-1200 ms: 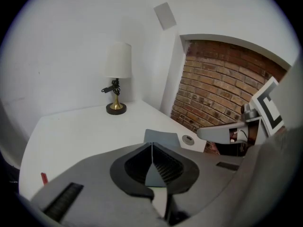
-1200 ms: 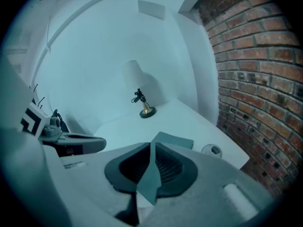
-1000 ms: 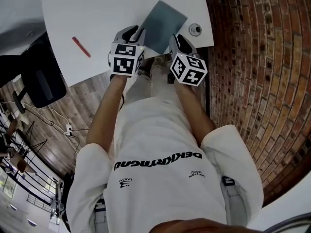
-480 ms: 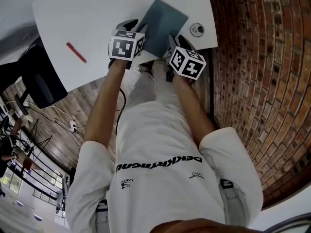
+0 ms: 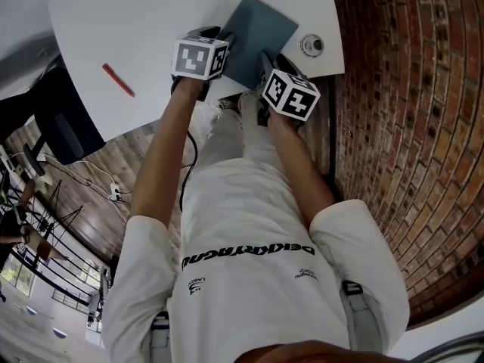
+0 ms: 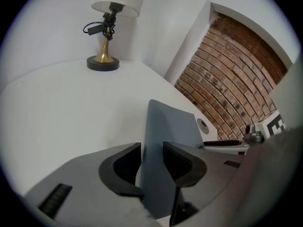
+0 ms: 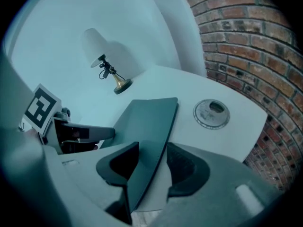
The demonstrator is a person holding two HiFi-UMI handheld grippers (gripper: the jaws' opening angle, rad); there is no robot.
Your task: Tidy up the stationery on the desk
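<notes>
A thin grey-blue notebook (image 5: 257, 40) lies tilted over the near right part of the white desk (image 5: 144, 21). My left gripper (image 5: 219, 40) is shut on the notebook's left edge (image 6: 158, 164). My right gripper (image 5: 266, 60) is shut on the notebook's near right edge (image 7: 147, 150). Both hold it lifted slightly off the desk top. A red pen (image 5: 118, 80) lies alone on the desk, well left of the left gripper.
A round metal cable grommet (image 5: 311, 45) sits in the desk's right corner, close to the notebook. A brass lamp (image 6: 106, 41) with a white shade stands at the desk's far side. A brick wall (image 5: 408, 127) runs along the right. A dark chair (image 5: 57, 123) stands at left.
Both grippers have moved forward over the desk edge, carrying the notebook a little farther onto the desk. The red pen has not moved.
</notes>
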